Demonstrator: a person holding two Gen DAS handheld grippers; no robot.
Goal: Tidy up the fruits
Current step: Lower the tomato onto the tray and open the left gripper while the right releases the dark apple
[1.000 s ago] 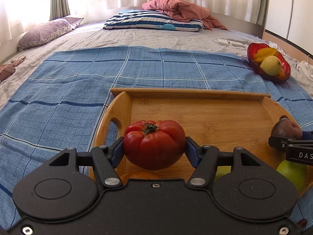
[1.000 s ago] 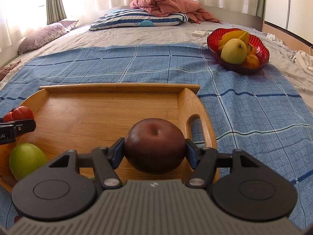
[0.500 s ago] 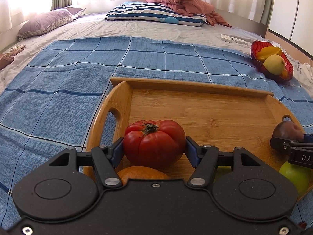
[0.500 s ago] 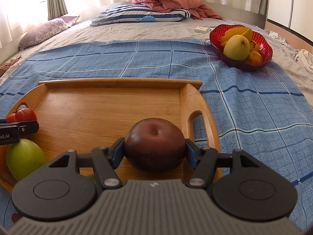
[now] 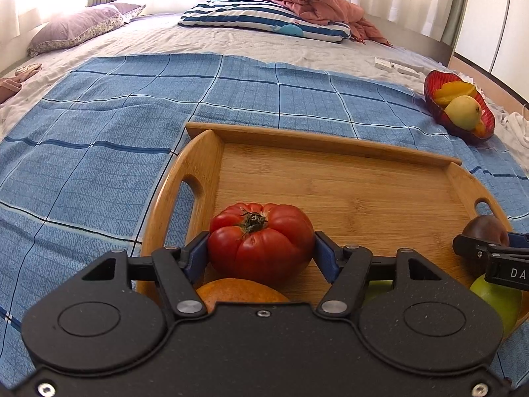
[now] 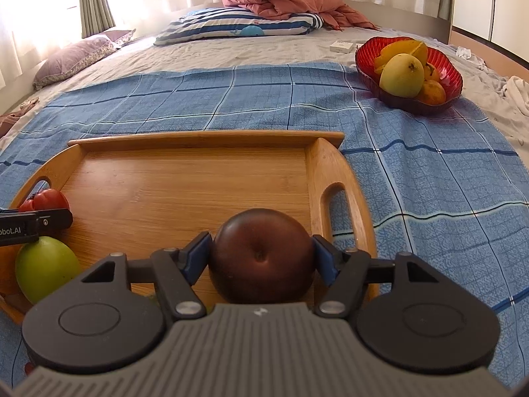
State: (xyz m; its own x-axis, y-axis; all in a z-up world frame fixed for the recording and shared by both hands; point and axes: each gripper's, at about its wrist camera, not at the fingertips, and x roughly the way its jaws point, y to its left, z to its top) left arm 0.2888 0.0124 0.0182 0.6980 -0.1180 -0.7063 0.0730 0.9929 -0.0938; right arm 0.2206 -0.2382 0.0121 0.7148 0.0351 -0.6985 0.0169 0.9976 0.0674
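Beneath the black body of the left tongs [image 5: 261, 248], a round orange fruit [image 5: 241, 289] is showing only its top curve, and a sliver of green fruit [image 5: 378, 287] beside it is too hidden to identify. At the right edge of the left wrist view, the right tongs [image 5: 486, 251] are cut off by the frame, and they are covering part of a smooth green apple-like fruit [image 5: 496, 297]. From the right wrist view, the left tongs [image 6: 36, 221] are likewise entering only partly from the left edge.

The left tongs are gripping a ribbed red tomato with a dried green stem [image 5: 261, 241], its sides pressing against the blue pads [image 5: 198, 254]. The tomato is sitting at the near left of the rectangular bamboo tray with cut-out handles [image 5: 330, 178]; whether it is touching the tray floor cannot be told. The right tongs [image 6: 261, 258] are clamping a dark maroon round fruit with a dimpled end [image 6: 261, 258] between their blue pads [image 6: 325, 258], near the tray's [image 6: 185, 182] right handle. The green fruit [image 6: 46, 273] is lying at the tray's near left corner in that view.

The tray is resting on a blue checked blanket [image 6: 429, 182] spread over the bed. Well apart from the tongs, a red scalloped glass bowl [image 6: 363, 56] is holding a yellow-green pear-like fruit [image 6: 401, 74] and other yellow and orange pieces.
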